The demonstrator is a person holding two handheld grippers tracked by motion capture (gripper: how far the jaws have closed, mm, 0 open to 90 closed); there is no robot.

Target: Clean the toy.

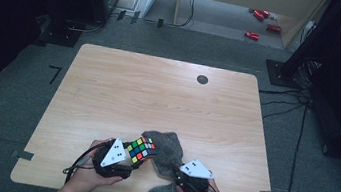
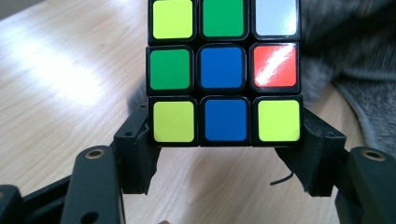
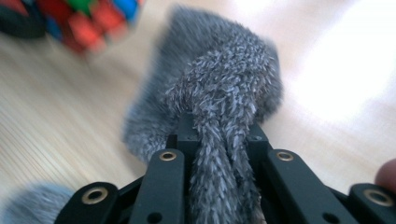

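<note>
high view: left gripper (image 1: 135,158) clamped puzzle cube (image 1: 141,149) beside grey cloth (image 1: 167,151); right gripper (image 1: 179,172) pinched cloth. step: wiping cube. next: cloth onto cube face.

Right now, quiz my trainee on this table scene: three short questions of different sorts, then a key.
1. True or false: the left gripper has its jaws closed on the puzzle cube.
2. What is pinched in the right gripper? A) a cable B) the grey fuzzy cloth C) nothing
3. In the left gripper view, what colour is the centre sticker of the cube face?

Key: 1 true; 2 B; 3 blue.
</note>
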